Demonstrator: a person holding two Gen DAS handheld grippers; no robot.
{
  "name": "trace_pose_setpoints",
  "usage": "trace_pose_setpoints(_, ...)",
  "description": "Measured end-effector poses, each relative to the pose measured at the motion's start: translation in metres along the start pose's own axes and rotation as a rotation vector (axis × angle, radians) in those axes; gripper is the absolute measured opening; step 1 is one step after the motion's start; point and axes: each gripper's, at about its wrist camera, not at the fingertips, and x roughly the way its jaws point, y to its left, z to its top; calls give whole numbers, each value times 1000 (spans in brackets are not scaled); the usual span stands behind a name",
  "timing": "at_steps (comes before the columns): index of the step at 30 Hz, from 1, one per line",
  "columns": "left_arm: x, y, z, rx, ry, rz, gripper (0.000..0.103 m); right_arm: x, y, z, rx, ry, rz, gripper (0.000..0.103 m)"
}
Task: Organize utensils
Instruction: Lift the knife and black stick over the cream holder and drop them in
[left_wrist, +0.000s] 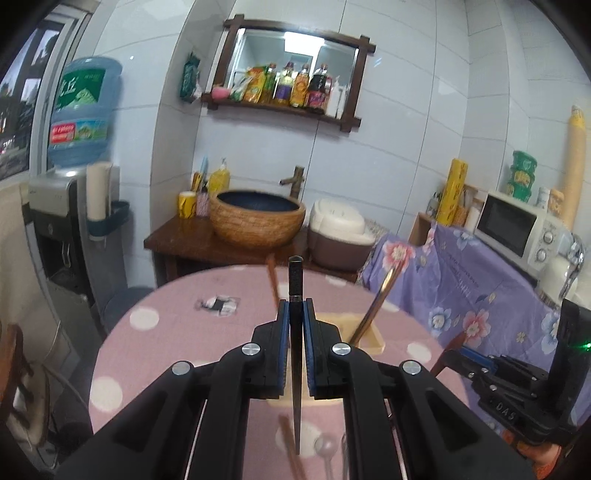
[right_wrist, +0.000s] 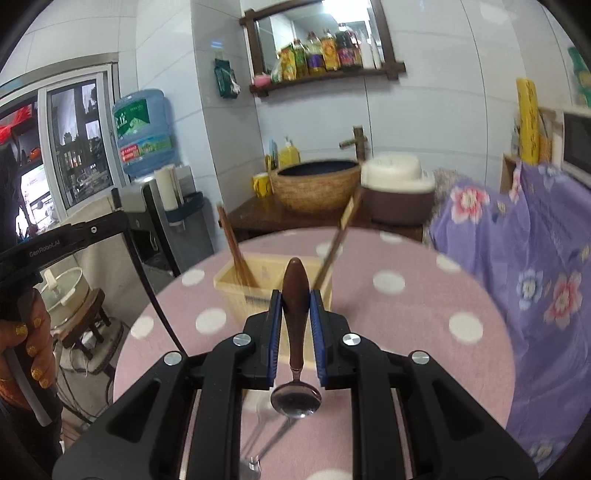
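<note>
A slim black chopstick (left_wrist: 295, 288) with a square tip is clamped between the blue ribbed pads of the left gripper (left_wrist: 295, 310). A spoon (right_wrist: 295, 369), with rounded brown wooden handle and shiny metal bowl, is pinched by the right gripper (right_wrist: 295, 299). Just beyond, a rectangular cream plastic holder (right_wrist: 271, 275) is set on the pink polka-dot tablecloth (right_wrist: 424, 332).

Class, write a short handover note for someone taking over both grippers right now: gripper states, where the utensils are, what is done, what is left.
Left gripper: shut on a black chopstick, held upright above the table.
Right gripper: shut on a wooden-handled spoon, bowl end toward the camera.
Beige holder stands on the pink dotted table, just beyond both grippers.
Done: a few chopsticks already lean in the holder.
Left: drop in the chopstick and spoon; more utensils lie on the table below.
</note>
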Motion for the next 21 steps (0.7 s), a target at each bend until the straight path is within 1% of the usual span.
trace_pose_setpoints(3,7,-13,41,11,-56,7,9,4,4,48,12,-40,2,16)
trace_pose_setpoints(5,17,-21,66,8,-83,26,9,10,5,78,26,-73,-27,16)
trace_pose_setpoints(7,31,-26,80,-3,-97,42,9,19,3,94,36,-84,-55,16)
trace_pose_setpoints(9,50,-29,86,-2,-94,69,9,32,4,101,31,-87,-70,16)
trace_pose_setpoints(11,67,-29,80,-2,-72,76,9,48,4,96,37,-63,-69,16)
trace_pose_setpoints(13,81,-23,66,-20,-40,69,9,63,4,83,39,-31,-65,16)
trace_pose_setpoints(15,89,-20,54,-21,-20,68,9,76,5,67,37,-9,-69,16)
trace_pose_setpoints(19,108,-13,27,-22,45,75,9,103,5,39,39,56,-67,16)
trace_pose_setpoints(21,116,-9,15,-33,76,77,9,111,7,28,33,72,-74,16)
